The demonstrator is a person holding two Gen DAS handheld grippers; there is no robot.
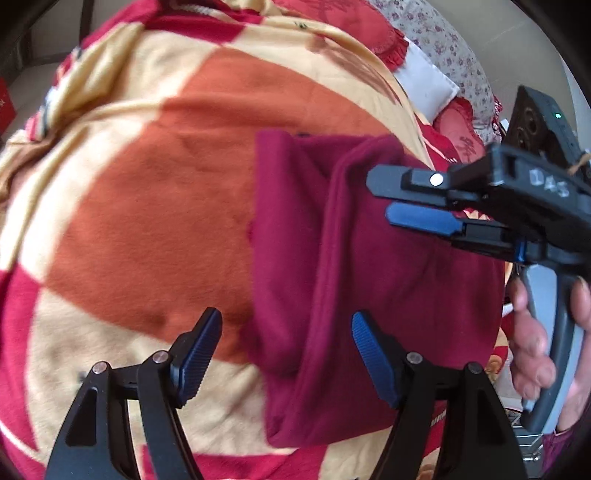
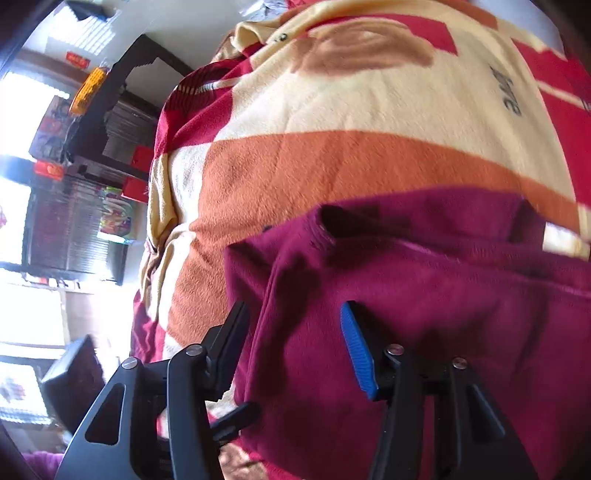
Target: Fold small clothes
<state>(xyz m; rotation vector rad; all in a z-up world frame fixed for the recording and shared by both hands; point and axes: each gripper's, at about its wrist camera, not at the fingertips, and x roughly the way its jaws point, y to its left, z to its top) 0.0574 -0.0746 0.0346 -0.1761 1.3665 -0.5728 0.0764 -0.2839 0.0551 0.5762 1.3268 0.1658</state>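
Observation:
A dark red fleece garment (image 1: pixel 354 266) lies folded on a checked orange, cream and red blanket (image 1: pixel 147 184). My left gripper (image 1: pixel 286 354) stands wide open just above the garment's near left edge, and its blue pads (image 1: pixel 373 358) press on nothing. My right gripper (image 1: pixel 382 197) hangs over the garment's far right part with a person's hand (image 1: pixel 535 350) on its handle. Its jaws stand a little apart with nothing between them. In the right wrist view that gripper (image 2: pixel 295 343) is open over the garment (image 2: pixel 424 295), which lies on the blanket (image 2: pixel 369 166).
Red fringed cushions (image 1: pixel 373 29), a white cloth (image 1: pixel 424 81) and flowered fabric (image 1: pixel 443 40) lie beyond the blanket. Dark shelving (image 2: pixel 92 221) and bright windows stand at the left of the right wrist view, beside a dark box (image 2: pixel 74 384).

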